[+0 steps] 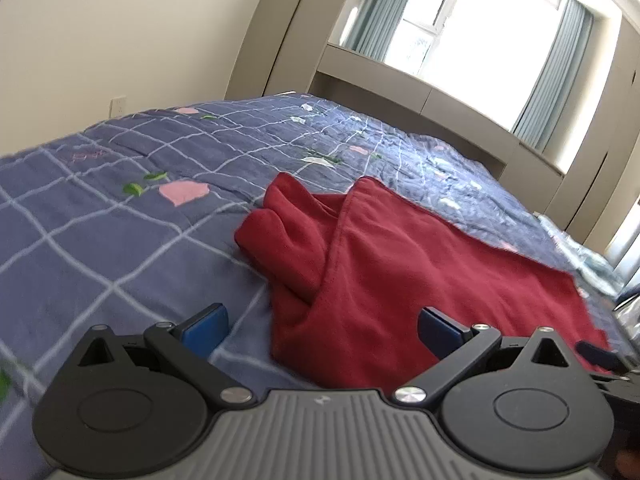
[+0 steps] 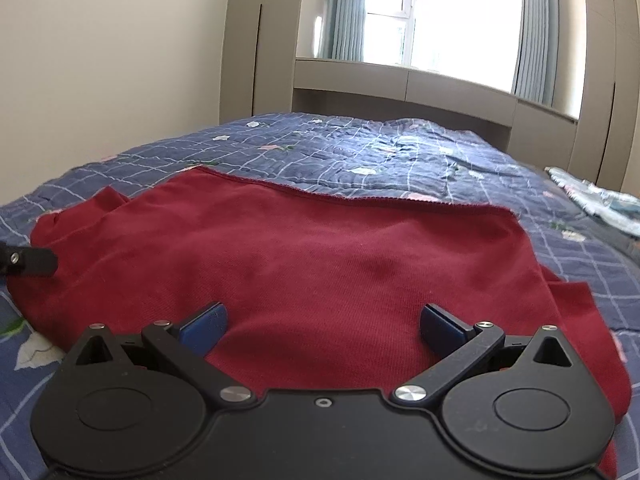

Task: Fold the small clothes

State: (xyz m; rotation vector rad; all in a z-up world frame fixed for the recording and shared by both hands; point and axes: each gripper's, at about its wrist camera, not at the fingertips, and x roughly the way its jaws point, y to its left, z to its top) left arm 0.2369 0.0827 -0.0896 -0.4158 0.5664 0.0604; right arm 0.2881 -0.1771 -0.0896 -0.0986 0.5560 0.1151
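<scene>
We find the dark red knit garment [image 2: 304, 256] spread mostly flat on the blue checked floral quilt [image 1: 100, 220], one sleeve bunched at its left; left gripper [image 1: 322, 330] and right gripper [image 2: 322, 328] gape empty over its near edge; we judge folding barely begun.

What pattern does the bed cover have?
The bed cover is blue-grey with a white grid and pink and green flower motifs, clearest in the left wrist view.

Left tool [image 1: 322, 330] spread wide, nothing between fingers; open blue checked quilt [image 1: 100, 240] to its left and ahead. Red garment [image 2: 300, 248] lies flat, bunched fold [image 1: 288, 224] at its left edge. Right tool [image 2: 323, 328] spread wide over garment. Pale cloth [image 2: 600, 200] at far right bed edge.
</scene>
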